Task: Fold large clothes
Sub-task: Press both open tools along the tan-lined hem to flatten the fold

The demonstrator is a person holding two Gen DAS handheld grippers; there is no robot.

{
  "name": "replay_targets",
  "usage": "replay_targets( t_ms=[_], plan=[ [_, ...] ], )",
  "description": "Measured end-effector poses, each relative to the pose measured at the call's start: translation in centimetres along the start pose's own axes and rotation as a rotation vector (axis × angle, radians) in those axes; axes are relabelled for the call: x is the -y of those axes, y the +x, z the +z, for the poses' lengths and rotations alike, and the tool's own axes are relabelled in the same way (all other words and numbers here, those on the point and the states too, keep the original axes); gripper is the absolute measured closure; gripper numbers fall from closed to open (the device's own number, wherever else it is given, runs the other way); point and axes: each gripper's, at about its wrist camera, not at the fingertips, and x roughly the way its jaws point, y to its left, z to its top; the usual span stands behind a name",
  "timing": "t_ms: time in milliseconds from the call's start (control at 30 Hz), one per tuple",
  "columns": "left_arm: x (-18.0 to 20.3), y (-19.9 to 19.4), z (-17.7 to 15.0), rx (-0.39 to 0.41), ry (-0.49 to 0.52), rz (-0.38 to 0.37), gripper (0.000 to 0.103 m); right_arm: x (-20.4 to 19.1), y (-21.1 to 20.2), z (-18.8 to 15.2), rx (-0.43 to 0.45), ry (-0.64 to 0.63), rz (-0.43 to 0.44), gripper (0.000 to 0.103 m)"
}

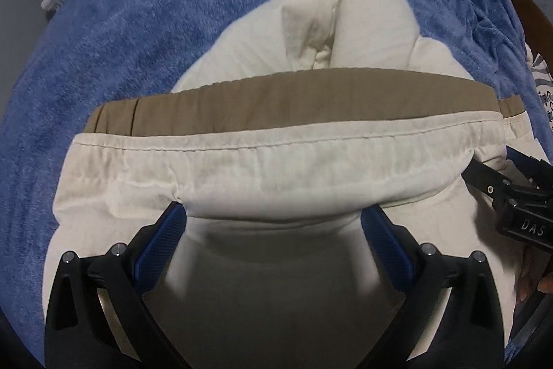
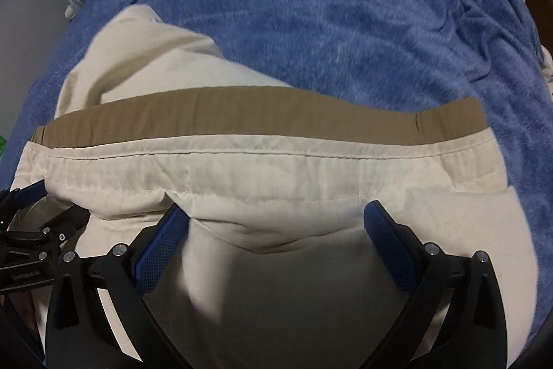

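Left wrist view is showing the left gripper (image 1: 273, 213) reaching forward, its jaws spread wide with the near hem of the cream trousers (image 1: 269, 161) sagging between them, ungripped. Those trousers are lying folded on the blue blanket (image 1: 138, 23), tan waistband lining (image 1: 276, 106) facing up. Over at the right edge, the right gripper (image 2: 276, 213) is also pointing forward, jaws released around the same hem.

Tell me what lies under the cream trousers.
A blue fleece blanket shows around and beyond the cream trousers, apparently running beneath them. What the blanket covers is hidden. Both grippers, left and right, stand open.
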Motion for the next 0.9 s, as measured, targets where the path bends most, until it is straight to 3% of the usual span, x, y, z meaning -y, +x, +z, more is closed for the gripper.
replay_targets(
  t_ms=[233, 900],
  plan=[
    [-0.9, 1.1, -0.8, 0.007, -0.02, -0.061, 0.006, 0.1, 1.3, -0.4, -0.018, 0.011, 0.021, 0.005],
    [-1.4, 2.4, -1.7, 0.028, -0.032, -0.102, 0.006, 0.4, 2.6, -1.5, 0.011, 0.014, 0.013, 0.005]
  ],
)
